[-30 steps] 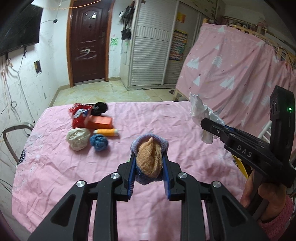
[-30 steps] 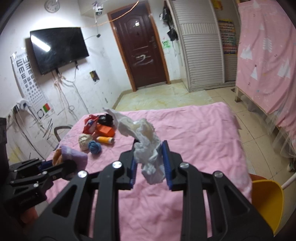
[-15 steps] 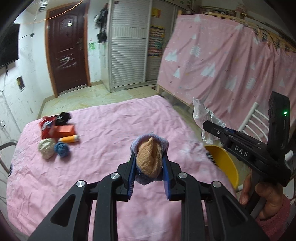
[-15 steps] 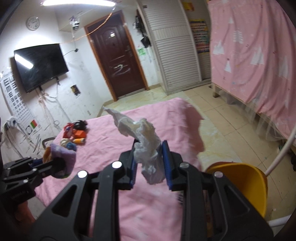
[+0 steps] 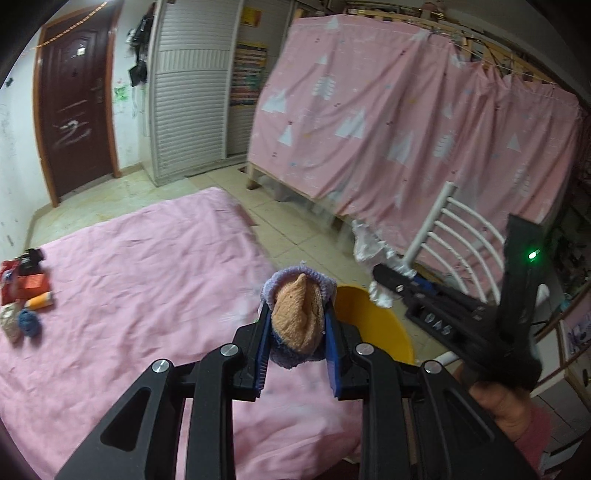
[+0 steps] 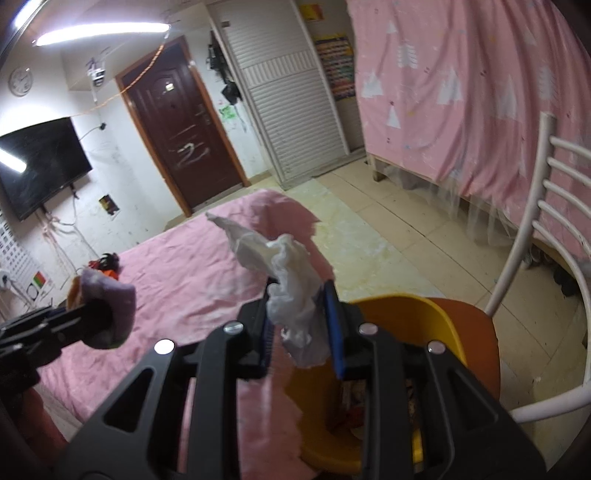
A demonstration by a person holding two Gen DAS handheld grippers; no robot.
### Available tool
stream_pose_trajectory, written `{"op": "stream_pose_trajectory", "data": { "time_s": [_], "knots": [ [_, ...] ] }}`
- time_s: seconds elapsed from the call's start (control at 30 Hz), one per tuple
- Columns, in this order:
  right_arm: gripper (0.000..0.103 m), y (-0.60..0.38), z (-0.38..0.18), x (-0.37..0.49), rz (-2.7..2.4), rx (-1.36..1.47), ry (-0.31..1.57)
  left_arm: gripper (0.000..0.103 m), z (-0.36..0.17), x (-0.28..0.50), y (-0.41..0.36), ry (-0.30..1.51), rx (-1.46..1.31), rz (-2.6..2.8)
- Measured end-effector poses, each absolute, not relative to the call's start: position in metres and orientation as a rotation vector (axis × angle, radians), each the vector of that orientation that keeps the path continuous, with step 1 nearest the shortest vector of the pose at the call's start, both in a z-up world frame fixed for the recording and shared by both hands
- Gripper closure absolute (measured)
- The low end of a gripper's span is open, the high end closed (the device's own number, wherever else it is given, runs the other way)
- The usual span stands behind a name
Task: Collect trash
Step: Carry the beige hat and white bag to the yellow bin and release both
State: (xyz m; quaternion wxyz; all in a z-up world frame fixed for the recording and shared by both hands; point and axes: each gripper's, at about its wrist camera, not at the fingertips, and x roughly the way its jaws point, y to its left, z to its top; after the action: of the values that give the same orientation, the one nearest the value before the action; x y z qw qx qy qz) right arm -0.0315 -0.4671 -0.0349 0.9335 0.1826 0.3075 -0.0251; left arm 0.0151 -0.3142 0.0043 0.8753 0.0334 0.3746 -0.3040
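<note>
A ceiling tube light [image 6: 99, 30] glares white in the right wrist view and reflects off the television [image 6: 35, 166]. Both views are dim, bowed and black-cornered at the edges, with motion blur softening the pink curtain [image 5: 424, 122].

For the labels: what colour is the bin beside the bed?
Yellow bin, clearest in the right wrist view.
</note>
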Motion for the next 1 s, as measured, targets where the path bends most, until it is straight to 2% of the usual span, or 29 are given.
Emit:
{"op": "stream_pose_trajectory", "data": {
  "time_s": [0.23, 0.27, 0.33, 0.37, 0.67, 0.77, 0.83, 0.9, 1.0],
  "knots": [
    [0.077, -0.489, -0.049, -0.031, -0.087, 0.418, 0.65, 0.087, -0.002, 0.016, -0.351, 0.79, 0.086, -0.68],
    [0.075, -0.493, -0.052, -0.032, -0.095, 0.428, 0.652, 0.087, -0.003, 0.018, -0.355, 0.792, 0.086, -0.685],
    [0.064, -0.5, -0.056, -0.032, -0.105, 0.45, 0.655, 0.087, -0.004, 0.02, -0.362, 0.799, 0.083, -0.7],
    [0.063, -0.504, -0.057, -0.033, -0.109, 0.462, 0.654, 0.087, -0.005, 0.019, -0.366, 0.801, 0.083, -0.706],
    [0.06, -0.532, -0.054, -0.048, -0.168, 0.54, 0.595, 0.085, -0.01, 0.02, -0.399, 0.798, 0.091, -0.774],
    [0.06, -0.539, -0.05, -0.053, -0.189, 0.553, 0.57, 0.075, -0.012, 0.02, -0.408, 0.805, 0.083, -0.81],
    [0.06, -0.54, -0.049, -0.057, -0.198, 0.561, 0.557, 0.051, -0.013, 0.019, -0.411, 0.801, 0.085, -0.812],
    [0.06, -0.541, -0.048, -0.058, -0.201, 0.563, 0.552, 0.048, -0.013, 0.019, -0.411, 0.793, 0.088, -0.812],
    [0.06, -0.539, -0.047, -0.058, -0.2, 0.562, 0.549, 0.048, -0.013, 0.018, -0.411, 0.793, 0.086, -0.815]
  ]
}}
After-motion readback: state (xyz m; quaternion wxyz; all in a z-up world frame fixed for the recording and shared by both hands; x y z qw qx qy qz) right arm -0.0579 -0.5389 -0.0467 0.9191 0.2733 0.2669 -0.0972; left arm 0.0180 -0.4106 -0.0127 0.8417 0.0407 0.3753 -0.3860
